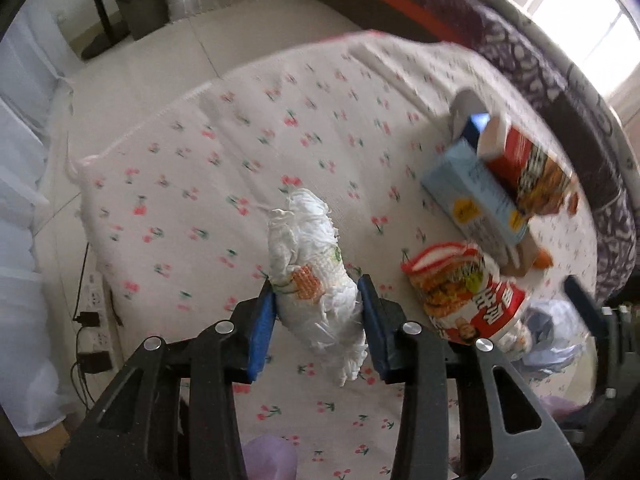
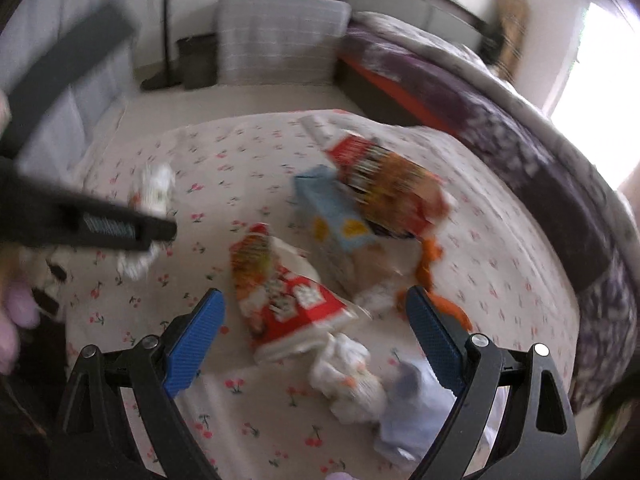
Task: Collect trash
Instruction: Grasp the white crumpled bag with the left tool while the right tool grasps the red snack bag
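A crumpled white paper towel (image 1: 316, 276) sits between the blue pads of my left gripper (image 1: 316, 284), which press it from both sides just above the cherry-print tablecloth (image 1: 180, 184). To its right lie a red instant-noodle cup (image 1: 468, 296), a light-blue carton (image 1: 476, 200) and a red snack box (image 1: 528, 168). My right gripper (image 2: 314, 296) stands open over the noodle cup (image 2: 280, 300), not touching it. Below it lie a white paper wad (image 2: 348, 384) and a pale-blue wad (image 2: 416, 412). The left gripper's dark body (image 2: 100, 224) crosses the left of that view.
Orange peel (image 2: 430, 256) lies by the carton (image 2: 340, 224). A bed with a purple cover (image 1: 540, 64) runs along the right. A dark bin (image 1: 140, 4) and a lamp stand (image 1: 100, 8) stand on the floor at the back. A power strip (image 1: 94, 312) lies at the left.
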`<state>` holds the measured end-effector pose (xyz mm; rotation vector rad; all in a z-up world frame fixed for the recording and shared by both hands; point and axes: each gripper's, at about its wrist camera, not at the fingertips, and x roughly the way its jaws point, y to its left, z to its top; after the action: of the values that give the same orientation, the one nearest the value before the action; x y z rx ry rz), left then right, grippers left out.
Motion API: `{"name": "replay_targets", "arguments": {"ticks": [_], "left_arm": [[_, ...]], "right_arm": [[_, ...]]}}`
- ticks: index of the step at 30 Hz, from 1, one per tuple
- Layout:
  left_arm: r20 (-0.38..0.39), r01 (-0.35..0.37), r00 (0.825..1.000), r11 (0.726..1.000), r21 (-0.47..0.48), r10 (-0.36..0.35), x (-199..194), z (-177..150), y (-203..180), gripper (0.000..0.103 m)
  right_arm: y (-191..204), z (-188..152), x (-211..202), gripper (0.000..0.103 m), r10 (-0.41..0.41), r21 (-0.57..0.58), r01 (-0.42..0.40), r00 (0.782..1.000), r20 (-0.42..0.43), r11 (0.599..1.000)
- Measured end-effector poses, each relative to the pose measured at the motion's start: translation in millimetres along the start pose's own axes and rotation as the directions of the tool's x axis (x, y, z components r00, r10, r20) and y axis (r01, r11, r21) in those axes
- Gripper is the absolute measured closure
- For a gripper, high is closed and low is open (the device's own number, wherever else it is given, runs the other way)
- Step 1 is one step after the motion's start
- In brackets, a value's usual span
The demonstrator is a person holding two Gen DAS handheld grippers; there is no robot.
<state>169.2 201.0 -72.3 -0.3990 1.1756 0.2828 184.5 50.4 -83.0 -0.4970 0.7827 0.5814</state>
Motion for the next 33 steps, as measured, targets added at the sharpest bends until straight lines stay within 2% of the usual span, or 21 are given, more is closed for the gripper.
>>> {"name": "replay_targets", "arguments": {"ticks": [5, 6, 9, 11, 13, 14, 15, 17, 19, 22, 24, 33], "left_arm": [[0.008, 0.036, 0.999, 0.999, -0.038, -0.036, -16, -1, 16, 0.064], [0.007, 0.037, 0.999, 0.999, -0.039, -0.037, -15, 3, 15, 0.064], [0.001, 0.037, 0.999, 0.998, -0.043, -0.037, -11, 5, 17, 0.064], [-0.006, 0.036, 0.999, 0.998, -0.052, -0.037, -9, 7, 20, 0.064], [-0.012, 0.038, 0.999, 0.997, -0.066, -0.039, -7, 8, 23, 0.064], [-0.015, 0.043, 0.999, 0.996, -0.074, -0.044, -7, 8, 24, 0.064], [-0.017, 0.047, 0.999, 0.996, -0.078, -0.048, -7, 9, 25, 0.064], [-0.009, 0.048, 0.999, 0.996, -0.076, -0.049, -9, 9, 24, 0.064], [0.009, 0.040, 0.999, 0.997, -0.066, -0.039, -13, 9, 22, 0.064], [0.042, 0.032, 0.999, 0.998, -0.049, -0.030, -20, 11, 16, 0.064], [0.055, 0.038, 0.998, 0.998, -0.045, -0.035, -24, 12, 14, 0.064], [0.121, 0.062, 0.991, 0.998, -0.007, -0.061, -37, 12, -12, 0.064]], "right_arm": [[14, 3, 31, 0.014, -0.017, -0.066, 0.012, 0.997, -0.073, 0.998], [17, 2, 35, 0.009, -0.038, -0.085, 0.032, 0.997, -0.074, 0.996], [29, -1, 43, 0.007, -0.100, -0.164, 0.089, 0.993, -0.056, 0.982], [34, -5, 52, 0.009, -0.077, -0.174, 0.061, 0.993, -0.087, 0.983], [31, -7, 53, 0.011, -0.056, -0.137, 0.048, 0.997, -0.053, 0.989], [27, -6, 54, 0.016, -0.020, -0.104, 0.013, 0.998, -0.066, 0.995], [23, -5, 53, 0.035, 0.032, -0.067, -0.038, 0.997, -0.077, 0.997], [21, -3, 49, 0.041, 0.047, -0.037, -0.049, 0.996, -0.071, 0.998], [18, -1, 42, 0.054, 0.088, 0.006, -0.088, 0.994, -0.059, 0.996], [7, 2, 25, 0.056, 0.142, 0.101, -0.140, 0.990, -0.014, 0.985], [2, 5, 14, 0.056, 0.149, 0.135, -0.151, 0.989, 0.022, 0.979], [-31, 13, -38, 0.056, 0.084, 0.267, -0.129, 0.981, 0.172, 0.955]]}}
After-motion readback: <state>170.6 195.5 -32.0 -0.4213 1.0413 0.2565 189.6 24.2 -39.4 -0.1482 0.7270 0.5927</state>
